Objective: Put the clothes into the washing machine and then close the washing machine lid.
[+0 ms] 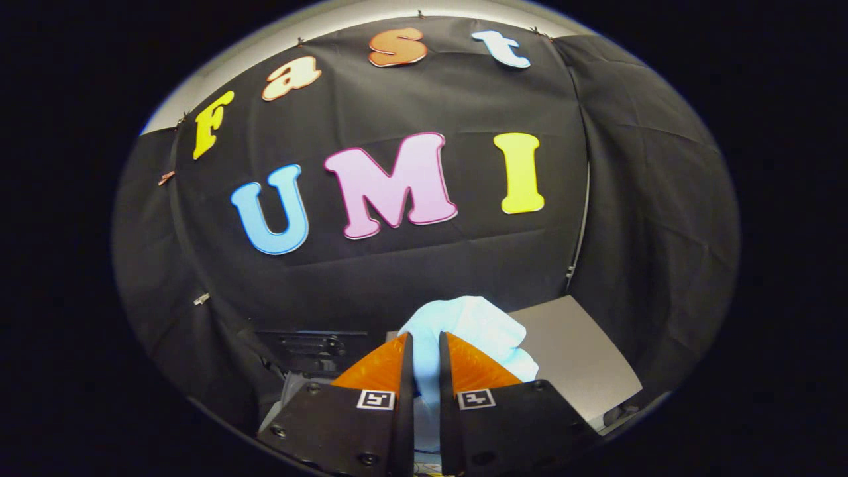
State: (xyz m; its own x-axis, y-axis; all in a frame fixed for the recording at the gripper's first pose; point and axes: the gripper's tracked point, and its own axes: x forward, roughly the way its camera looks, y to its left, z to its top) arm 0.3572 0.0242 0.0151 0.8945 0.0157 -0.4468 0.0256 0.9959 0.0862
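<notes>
Hand-held gripper (pixel 424 348) with two orange fingers (pixel 377 364) clamped on one pale blue garment (pixel 477 328), one grey lid (pixel 576 351) just beyond

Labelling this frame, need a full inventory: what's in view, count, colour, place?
cloth: 1, pale blue-white, bunched between the fingers and bulging just ahead of them
grey panel: 1, flat, beyond the cloth to its right; likely the washing machine's lid, cannot tell for sure
dark slotted part: 1, black, beyond the left finger, unclear what it is
gripper: 1, black body, orange fingers, both pressing on the cloth
</notes>
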